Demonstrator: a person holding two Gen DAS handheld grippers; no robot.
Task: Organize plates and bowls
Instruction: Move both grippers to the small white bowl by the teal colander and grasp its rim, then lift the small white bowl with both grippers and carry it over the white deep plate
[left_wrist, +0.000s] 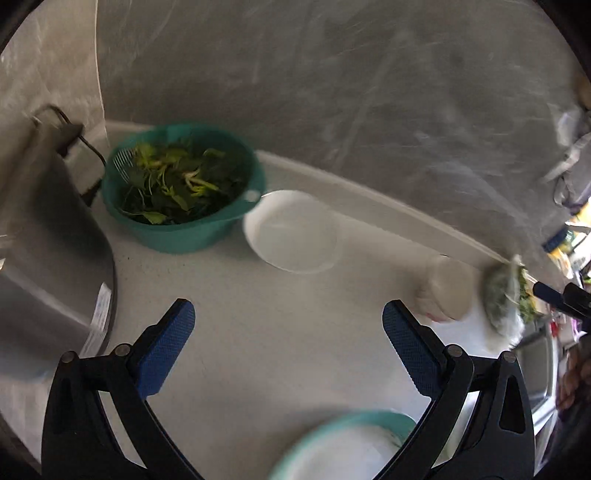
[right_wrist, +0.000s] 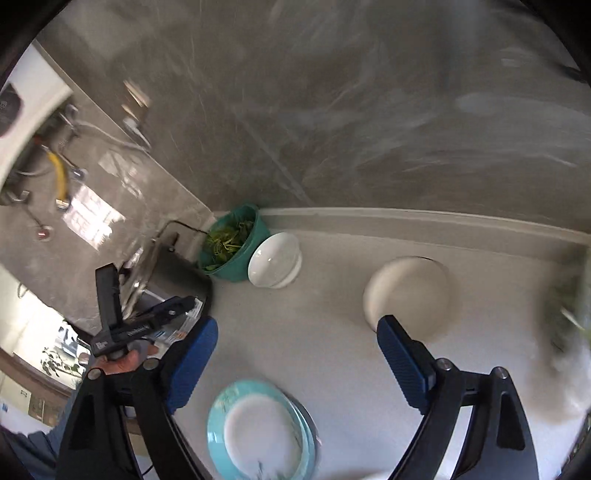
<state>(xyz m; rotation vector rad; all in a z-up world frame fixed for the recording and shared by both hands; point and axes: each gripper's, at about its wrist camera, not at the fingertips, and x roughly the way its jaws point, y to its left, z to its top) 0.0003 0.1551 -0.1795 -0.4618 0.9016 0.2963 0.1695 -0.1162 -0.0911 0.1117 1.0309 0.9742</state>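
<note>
Grippers first: the left gripper (left_wrist: 288, 321) stands with its blue-padded jaws spread wide and nothing between them, held above the pale countertop (left_wrist: 258, 350); the right gripper (right_wrist: 297, 338) is likewise spread wide and holds nothing. Teal plates (right_wrist: 258, 428), stacked with a white centre showing on the top one, lie on the countertop low in the right wrist view, between and below the right gripper's fingers but not touched by them; the same stack appears at the bottom edge of the left wrist view, near the left gripper's right-hand finger. A white bowl (right_wrist: 275, 260) sits upright further back on the counter, touching or just beside a teal colander (left_wrist: 184, 188) filled with green leaves, which stands near the raised back edge of the counter. To the right of the white bowl and well apart from it, a cream bowl (right_wrist: 408, 293) lies tipped on its side or turned over; which of the two cannot be told through the blur. A steel cooker (left_wrist: 48, 266) with a black cord stands at the left, just beside the colander. A bag of greens (left_wrist: 506, 299) lies at the right end of the counter, heavily blurred. The person's hand (right_wrist: 123, 360) gripping the left tool shows in the right wrist view.
</note>
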